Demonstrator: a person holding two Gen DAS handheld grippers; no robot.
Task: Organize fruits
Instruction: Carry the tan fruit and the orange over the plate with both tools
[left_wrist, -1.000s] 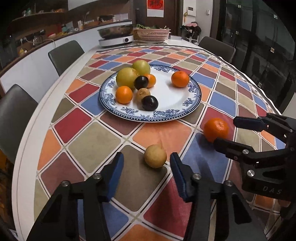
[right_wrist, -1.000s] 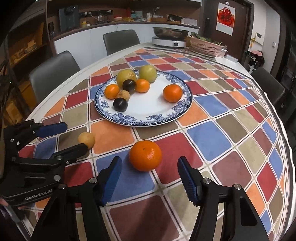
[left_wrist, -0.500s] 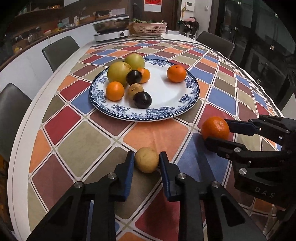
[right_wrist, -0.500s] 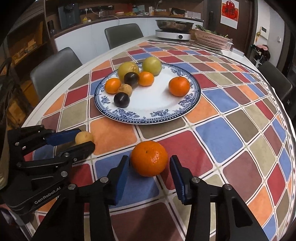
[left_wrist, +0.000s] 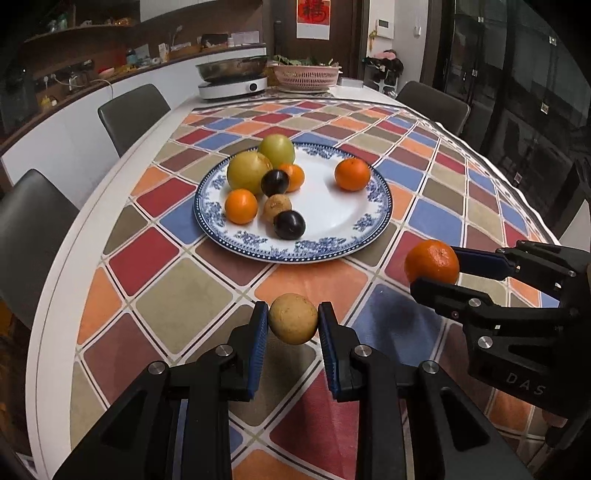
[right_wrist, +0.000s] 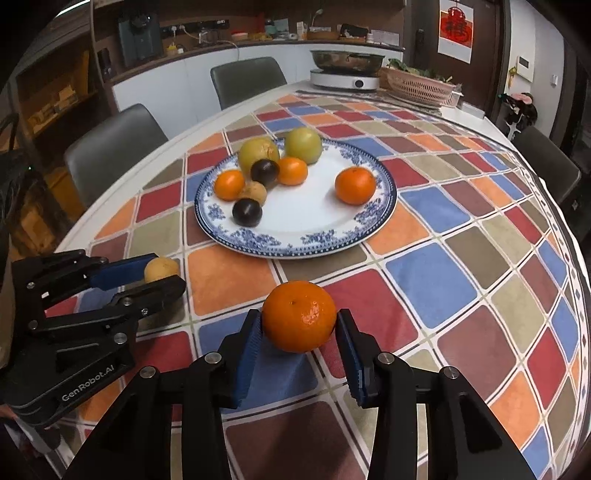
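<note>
Your left tool (left_wrist: 293, 325) has clamped the brown fruit (left_wrist: 293, 323), your right tool (right_wrist: 298, 325) has just closed onto the orange (right_wrist: 298, 316), both just short of the plate (left_wrist: 343, 229).

dim warm indoor light — sharp centre, soft shadows, fisheye bending and black vignette at edges.
</note>
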